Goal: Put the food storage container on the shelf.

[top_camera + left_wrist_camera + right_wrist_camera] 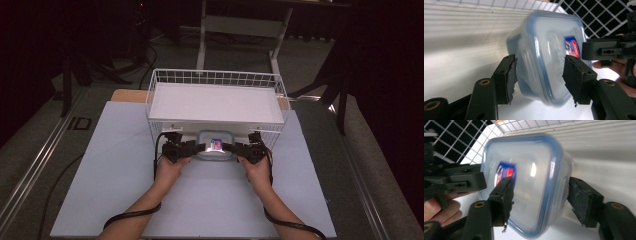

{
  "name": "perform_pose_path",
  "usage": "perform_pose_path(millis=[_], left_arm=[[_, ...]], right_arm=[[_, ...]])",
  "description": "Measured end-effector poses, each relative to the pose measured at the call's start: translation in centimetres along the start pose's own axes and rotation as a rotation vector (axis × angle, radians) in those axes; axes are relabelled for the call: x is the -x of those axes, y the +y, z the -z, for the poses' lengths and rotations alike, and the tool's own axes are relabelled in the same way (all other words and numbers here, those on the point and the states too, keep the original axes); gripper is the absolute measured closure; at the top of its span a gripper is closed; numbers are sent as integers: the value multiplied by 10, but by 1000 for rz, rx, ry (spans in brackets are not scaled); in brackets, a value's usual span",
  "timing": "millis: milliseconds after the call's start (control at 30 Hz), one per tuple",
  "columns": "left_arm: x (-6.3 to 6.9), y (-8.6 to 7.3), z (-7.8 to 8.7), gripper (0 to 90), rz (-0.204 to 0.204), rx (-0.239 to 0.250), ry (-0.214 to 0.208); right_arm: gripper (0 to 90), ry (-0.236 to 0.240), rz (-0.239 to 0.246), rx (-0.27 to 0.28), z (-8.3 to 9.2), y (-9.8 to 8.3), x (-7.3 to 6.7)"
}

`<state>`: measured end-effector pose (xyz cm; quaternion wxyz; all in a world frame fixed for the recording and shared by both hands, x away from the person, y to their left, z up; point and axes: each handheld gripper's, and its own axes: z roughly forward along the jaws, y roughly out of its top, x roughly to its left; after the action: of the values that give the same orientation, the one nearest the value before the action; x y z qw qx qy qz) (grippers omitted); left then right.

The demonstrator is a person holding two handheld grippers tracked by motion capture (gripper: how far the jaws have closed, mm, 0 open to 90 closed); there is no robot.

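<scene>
Container (216, 145), half hidden under the basket (217, 77), sits between both grippers' loosened jaws.

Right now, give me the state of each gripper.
Left gripper: jaws straddle the plastic container; whether they grip it cannot be told.
Right gripper: jaws straddle the same container; grip cannot be told.
</scene>
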<state>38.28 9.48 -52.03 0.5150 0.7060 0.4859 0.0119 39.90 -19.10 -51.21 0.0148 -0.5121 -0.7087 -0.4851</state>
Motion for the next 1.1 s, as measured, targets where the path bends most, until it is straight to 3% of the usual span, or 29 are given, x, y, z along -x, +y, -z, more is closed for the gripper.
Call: perform_pose_path(millis=[100, 167, 233, 300, 400, 467, 500, 600, 733, 833, 933, 967, 1067, 1100], left_arm=[[2, 3, -3, 437, 1, -19, 2], [-1, 2, -4, 414, 23, -28, -8], [-2, 2, -3, 411, 31, -14, -2], [-3, 3, -2, 412, 2, -11, 12], [2, 2, -1, 380, 21, 1, 1], [4, 2, 3, 327, -2, -3, -19], [4, 2, 5, 284, -35, 4, -33], [7, 0, 14, 249, -40, 24, -76], [16, -8, 28, 152, -121, 63, -97], [24, -14, 38, 106, -153, 67, -112], [31, -20, 49, 22, -156, 62, -147], [31, -20, 49, 22, -156, 62, -147], [40, -25, 62, 22, -221, 32, -140], [42, -27, 65, 22, -248, 31, -135]], right_arm=[[362, 6, -37, 14, -2, 0, 4], [366, -6, -42, 29, -2, 0, 5], [387, -24, -33, 31, -1, 2, 4], [386, -31, -35, 28, -1, 3, 3], [390, -58, -6, 29, 1, 3, 0], [391, -67, 38, 35, 3, 2, -1], [391, -74, 52, 38, 4, 2, -2], [401, -79, 109, 61, 12, -1, -5], [415, -59, 127, 55, 24, -8, -14], [433, -66, 171, 27, 29, -14, -26], [543, -62, 189, 8, 31, -19, -36], [543, -62, 189, 8, 31, -19, -36], [797, -52, 206, 4, 29, -26, -45], [843, -63, 221, 0, 28, -28, -47]])
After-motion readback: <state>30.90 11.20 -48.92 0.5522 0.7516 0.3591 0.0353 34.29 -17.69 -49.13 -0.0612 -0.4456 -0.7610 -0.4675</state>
